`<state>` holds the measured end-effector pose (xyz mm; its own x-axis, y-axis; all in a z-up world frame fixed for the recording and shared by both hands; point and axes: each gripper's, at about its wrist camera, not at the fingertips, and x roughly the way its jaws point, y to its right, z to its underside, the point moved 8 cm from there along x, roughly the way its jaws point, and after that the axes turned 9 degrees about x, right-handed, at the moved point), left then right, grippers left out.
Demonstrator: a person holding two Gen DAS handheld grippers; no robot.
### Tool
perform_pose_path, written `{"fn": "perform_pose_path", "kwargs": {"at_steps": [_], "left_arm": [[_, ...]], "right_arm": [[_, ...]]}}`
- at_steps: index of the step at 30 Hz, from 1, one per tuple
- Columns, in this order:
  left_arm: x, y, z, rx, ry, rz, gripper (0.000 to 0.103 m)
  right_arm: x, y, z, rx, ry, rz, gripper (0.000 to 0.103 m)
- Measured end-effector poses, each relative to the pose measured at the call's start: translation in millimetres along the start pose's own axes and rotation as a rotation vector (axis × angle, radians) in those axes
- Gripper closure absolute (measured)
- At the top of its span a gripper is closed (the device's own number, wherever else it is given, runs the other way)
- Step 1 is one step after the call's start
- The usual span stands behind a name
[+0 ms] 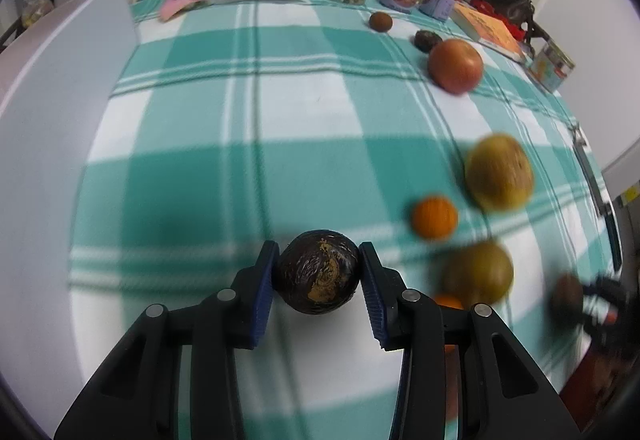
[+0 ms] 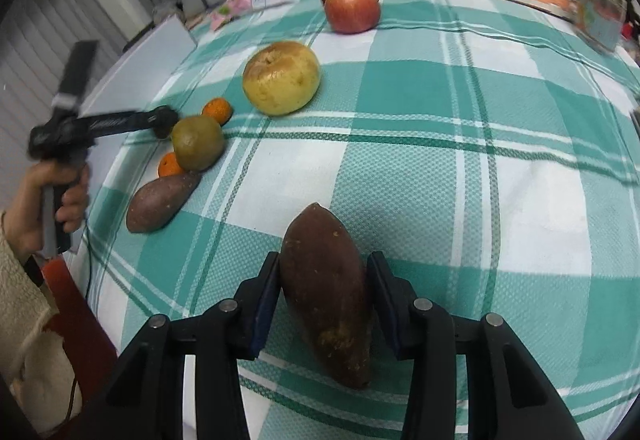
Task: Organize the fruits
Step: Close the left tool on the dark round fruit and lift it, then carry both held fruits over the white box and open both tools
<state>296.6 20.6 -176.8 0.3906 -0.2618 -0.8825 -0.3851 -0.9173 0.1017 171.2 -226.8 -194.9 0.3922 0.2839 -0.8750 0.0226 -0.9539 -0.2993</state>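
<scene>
1. My left gripper point(image 1: 319, 272) was clamped on a dark, wrinkled round fruit point(image 1: 319, 272), both blue pads against its sides, over the checked cloth point(image 1: 248, 168) on the tabletop.
2. My right gripper point(image 2: 323, 294) gripped a sweet potato point(image 2: 326, 292), pads touching both flanks, its tip pointing away from me.
3. A loose row lay beyond: a second sweet potato point(image 2: 160, 202), a green fruit point(image 2: 197, 142) with two small oranges point(image 2: 217, 110) beside it, a yellow fruit point(image 2: 281, 77), an apple point(image 2: 352, 9).
4. I judged both pickups done, with placing next.
5. Each piece probably wanted setting beside its own kind: the sweet potato near its twin, the dark fruit toward the two far dark ones point(image 1: 380, 20), lowered gently since round ones roll.
</scene>
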Motion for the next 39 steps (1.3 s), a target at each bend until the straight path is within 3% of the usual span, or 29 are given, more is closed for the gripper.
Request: {"fn": "perform_pose_path", "kwargs": {"at_steps": [7,10,15,18,23,27,30,32,35,39], "left_arm": [[-39,-8,41,-0.029,0.012,-0.009,0.062],[-63,-4,46,-0.047,0.039,0.022,0.062],[-132,-20,41,-0.092,0.132,0.072,0.062],[-182,-52,35,-0.120,0.198,0.029,0.062],[-226,-134,48,-0.217,0.230,-0.121,0.062],[-214,-198,84,-0.335,0.160,-0.227,0.062],[-198,-224,111,-0.386,0.104,-0.263,0.062],[-189,-233,125,-0.413,0.078,-0.275,0.062],[-180,-244,141,-0.443,0.047,-0.294,0.062],[-178,-251,152,-0.459,0.033,-0.311,0.061]], "right_arm": [[9,-8,-13,-0.062,-0.082,0.080,0.063],[10,-11,-19,-0.055,-0.119,0.102,0.063],[-8,-30,-36,0.005,-0.111,0.022,0.063],[-24,-60,-56,0.015,-0.090,-0.062,0.063],[-39,-169,-95,-0.006,-0.071,-0.258,0.063],[-29,-289,-107,-0.055,-0.106,-0.434,0.063],[-9,-374,-101,-0.104,-0.142,-0.532,0.063],[13,-417,-94,-0.141,-0.170,-0.542,0.063],[51,-459,-77,-0.209,-0.203,-0.470,0.063],[88,-478,-54,-0.293,-0.239,-0.357,0.063]]}}
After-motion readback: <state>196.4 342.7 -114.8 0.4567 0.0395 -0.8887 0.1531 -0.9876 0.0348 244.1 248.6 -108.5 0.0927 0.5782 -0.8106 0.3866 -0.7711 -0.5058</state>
